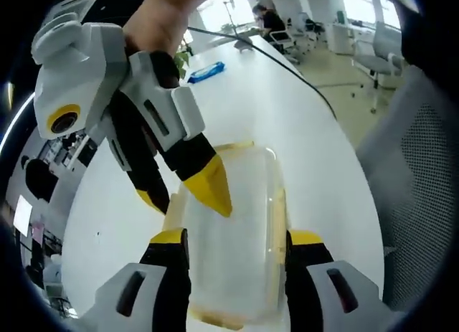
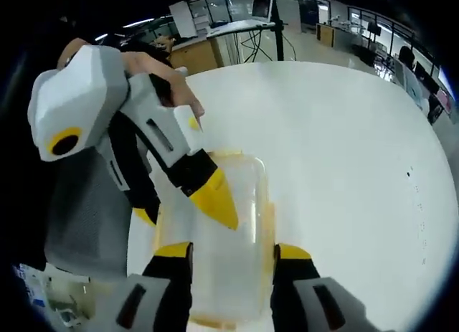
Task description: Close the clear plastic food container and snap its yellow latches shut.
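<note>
A clear plastic container [image 1: 240, 217] with its lid on lies on the white table [image 1: 323, 174], seen lengthways in both views. Yellow latches [image 1: 278, 219] run along its edges. In the left gripper view my left gripper [image 1: 237, 237] is open, its jaws standing at either side of the near end. My right gripper [image 1: 183, 196] reaches in from the upper left, open, one yellow fingertip [image 1: 212, 187] over the lid and the other past the left edge. The right gripper view mirrors this: the container [image 2: 226, 246] shows between the open right gripper [image 2: 232, 251], and the left gripper [image 2: 183, 206] enters from the left.
A blue pack [image 1: 206, 72] and a black cable [image 1: 287, 59] lie farther along the table. A grey mesh chair [image 1: 423, 174] stands off its right edge. Hands [image 1: 161, 16] hold the grippers. Desks [image 2: 215, 38] stand beyond the table [image 2: 344, 145].
</note>
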`<state>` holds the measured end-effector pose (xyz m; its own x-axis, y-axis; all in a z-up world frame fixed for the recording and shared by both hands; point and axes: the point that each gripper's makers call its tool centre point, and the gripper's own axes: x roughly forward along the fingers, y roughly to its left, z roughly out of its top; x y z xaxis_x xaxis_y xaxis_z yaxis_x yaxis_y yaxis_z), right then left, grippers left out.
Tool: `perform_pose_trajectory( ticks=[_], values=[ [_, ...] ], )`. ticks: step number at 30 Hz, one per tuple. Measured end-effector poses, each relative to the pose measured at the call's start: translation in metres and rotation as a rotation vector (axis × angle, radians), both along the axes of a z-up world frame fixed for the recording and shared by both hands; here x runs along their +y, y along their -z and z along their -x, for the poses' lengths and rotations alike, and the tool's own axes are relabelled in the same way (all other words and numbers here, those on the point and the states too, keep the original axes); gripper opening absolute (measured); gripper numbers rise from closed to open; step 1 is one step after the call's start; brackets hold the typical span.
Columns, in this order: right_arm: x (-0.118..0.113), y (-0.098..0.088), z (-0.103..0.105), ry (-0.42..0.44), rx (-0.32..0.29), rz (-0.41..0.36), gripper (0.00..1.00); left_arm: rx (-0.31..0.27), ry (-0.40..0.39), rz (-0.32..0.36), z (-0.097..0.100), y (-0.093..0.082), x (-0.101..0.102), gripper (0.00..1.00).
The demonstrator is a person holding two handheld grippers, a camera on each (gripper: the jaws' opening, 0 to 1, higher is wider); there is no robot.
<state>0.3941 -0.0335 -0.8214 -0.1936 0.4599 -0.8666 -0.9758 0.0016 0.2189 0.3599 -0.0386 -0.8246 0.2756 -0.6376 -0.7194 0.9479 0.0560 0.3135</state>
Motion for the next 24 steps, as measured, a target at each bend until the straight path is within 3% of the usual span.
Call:
perform_pose_trajectory(
  ticks=[2,8,16,19,20,21,22,24],
  values=[
    [0.000,0.001,0.001,-0.002,0.029,0.006,0.40,0.002,-0.004,-0.002,-0.001,0.000,-0.001,0.48],
    [0.000,0.003,0.001,-0.011,0.033,0.025,0.40,0.007,-0.002,0.000,-0.001,0.000,0.001,0.48],
    [-0.001,0.000,0.000,0.010,0.026,-0.049,0.42,0.000,0.014,0.012,0.000,-0.002,0.000,0.50],
    [0.002,-0.002,0.001,0.014,0.020,-0.033,0.43,-0.003,0.037,0.004,0.001,-0.003,0.000,0.51],
    [-0.003,-0.001,0.002,-0.031,0.001,0.011,0.44,0.028,0.029,0.021,0.001,-0.005,0.000,0.52],
    [-0.003,-0.001,0.000,-0.034,-0.024,0.023,0.49,0.065,0.008,0.028,0.003,-0.005,0.000,0.54],
    [0.001,-0.004,0.001,-0.029,-0.029,0.010,0.52,0.066,0.006,0.001,0.001,-0.006,0.003,0.59],
    [0.006,-0.011,0.003,-0.019,-0.018,-0.018,0.53,0.026,0.023,0.012,0.000,-0.015,0.005,0.68]
  ],
)
